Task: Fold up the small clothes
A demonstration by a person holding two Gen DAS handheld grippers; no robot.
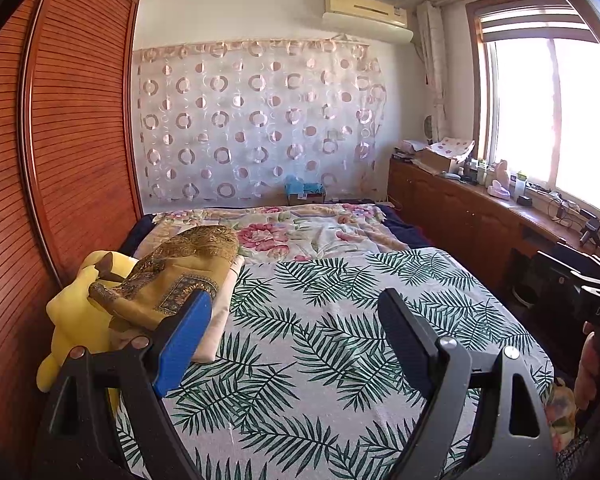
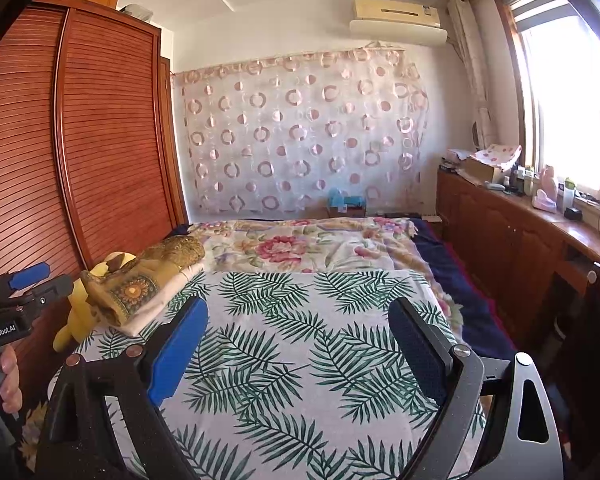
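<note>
A stack of folded clothes lies at the left edge of the bed, topped by a gold patterned garment (image 1: 180,276) (image 2: 140,284) over a pale cream piece (image 1: 216,320) (image 2: 156,308). My left gripper (image 1: 296,300) hovers open over the fern-print sheet (image 1: 320,340), its blue pad just in front of the stack, nothing between its fingers. In the right wrist view my right gripper (image 2: 300,312) is open and empty too, above the fern-print sheet (image 2: 300,360). The left gripper's body (image 2: 20,292) shows at the far left, held by a hand (image 2: 8,376).
A yellow plush toy (image 1: 80,320) (image 2: 80,320) sits between the stack and the wooden slatted wardrobe (image 1: 72,140). A floral quilt (image 1: 300,232) covers the bed's far half. A wooden counter with clutter (image 1: 500,200) runs under the window on the right.
</note>
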